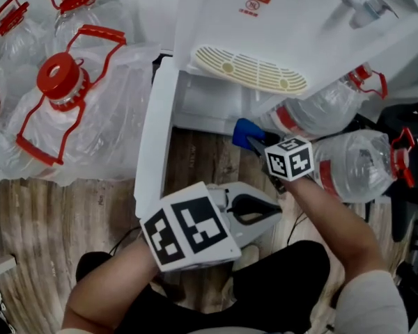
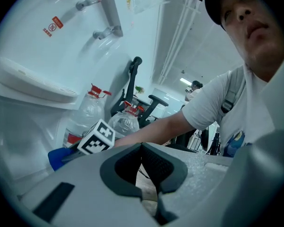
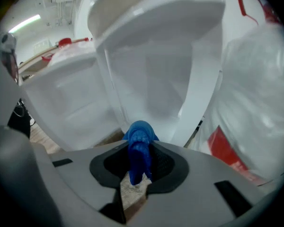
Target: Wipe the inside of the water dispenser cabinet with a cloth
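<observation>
Right gripper view: cloth (image 3: 138,150) pinched between fingers (image 3: 165,167).

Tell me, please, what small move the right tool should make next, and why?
Probably ease the right tool forward into the open cabinet until the blue cloth meets an inner wall. The cloth is already pinched in its jaws and sits just outside the opening, apparently touching nothing. The left tool is shut and empty.
</observation>
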Demonstrator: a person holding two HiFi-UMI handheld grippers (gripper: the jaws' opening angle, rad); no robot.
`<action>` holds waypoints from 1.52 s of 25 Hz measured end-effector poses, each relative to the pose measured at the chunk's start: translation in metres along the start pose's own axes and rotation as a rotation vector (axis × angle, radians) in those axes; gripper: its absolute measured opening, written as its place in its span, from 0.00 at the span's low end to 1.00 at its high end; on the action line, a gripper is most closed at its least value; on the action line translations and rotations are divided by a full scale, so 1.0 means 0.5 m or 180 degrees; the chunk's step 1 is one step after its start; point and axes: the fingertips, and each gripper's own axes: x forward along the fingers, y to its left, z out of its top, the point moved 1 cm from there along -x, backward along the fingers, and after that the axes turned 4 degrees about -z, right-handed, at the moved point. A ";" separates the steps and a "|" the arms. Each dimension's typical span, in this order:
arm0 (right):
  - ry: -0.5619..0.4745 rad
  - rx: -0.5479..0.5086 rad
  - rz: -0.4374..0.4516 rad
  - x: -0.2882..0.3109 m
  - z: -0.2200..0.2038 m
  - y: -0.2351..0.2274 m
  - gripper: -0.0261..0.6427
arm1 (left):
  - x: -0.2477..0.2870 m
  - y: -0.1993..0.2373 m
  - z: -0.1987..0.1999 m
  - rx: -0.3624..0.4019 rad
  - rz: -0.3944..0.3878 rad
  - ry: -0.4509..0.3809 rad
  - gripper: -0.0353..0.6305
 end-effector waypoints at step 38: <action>-0.0974 -0.0307 0.0904 -0.311 0.170 0.191 0.17 | -0.044 0.047 0.003 -0.0170 0.0479 -0.0277 0.06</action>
